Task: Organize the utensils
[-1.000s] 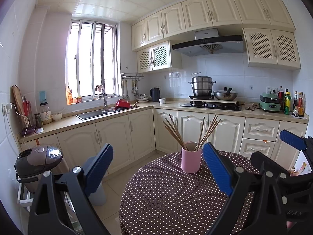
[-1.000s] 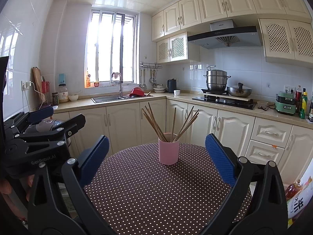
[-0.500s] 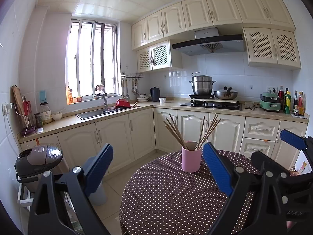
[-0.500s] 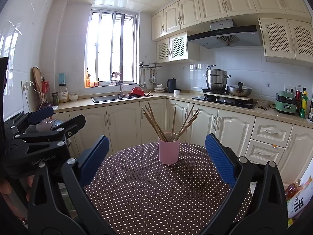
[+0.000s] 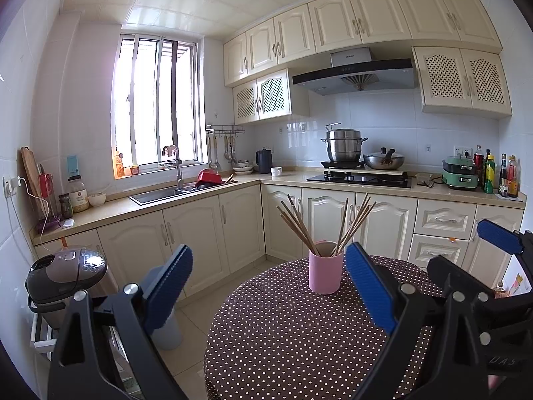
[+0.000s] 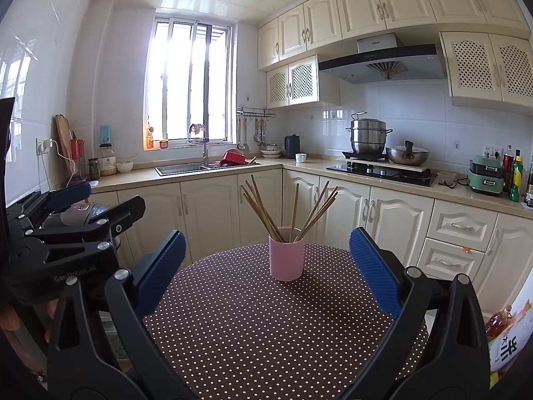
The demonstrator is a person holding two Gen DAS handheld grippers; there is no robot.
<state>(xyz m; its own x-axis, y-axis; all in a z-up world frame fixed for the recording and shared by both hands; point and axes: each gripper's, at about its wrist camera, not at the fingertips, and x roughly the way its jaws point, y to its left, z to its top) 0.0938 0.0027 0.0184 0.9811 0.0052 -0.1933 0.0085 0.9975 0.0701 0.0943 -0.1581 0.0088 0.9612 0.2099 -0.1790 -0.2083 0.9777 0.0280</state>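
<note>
A pink cup (image 5: 325, 267) (image 6: 286, 255) stands upright on the far part of a round table with a brown dotted cloth (image 5: 299, 340) (image 6: 266, 326). Several wooden chopsticks (image 5: 299, 225) (image 6: 263, 205) fan out of it. My left gripper (image 5: 268, 286) is open, held above the table's left edge, short of the cup, with nothing between its blue pads. My right gripper (image 6: 266, 275) is open too, level with the cup and well in front of it. The left gripper's body (image 6: 66, 233) shows at the left of the right wrist view.
Cream cabinets and a counter with a sink (image 5: 160, 195) and a hob with pots (image 5: 359, 173) run behind the table. A rice cooker (image 5: 63, 273) stands at the left, a white bin (image 5: 168, 331) on the floor beside the table. Bottles (image 6: 499, 326) sit low at the right.
</note>
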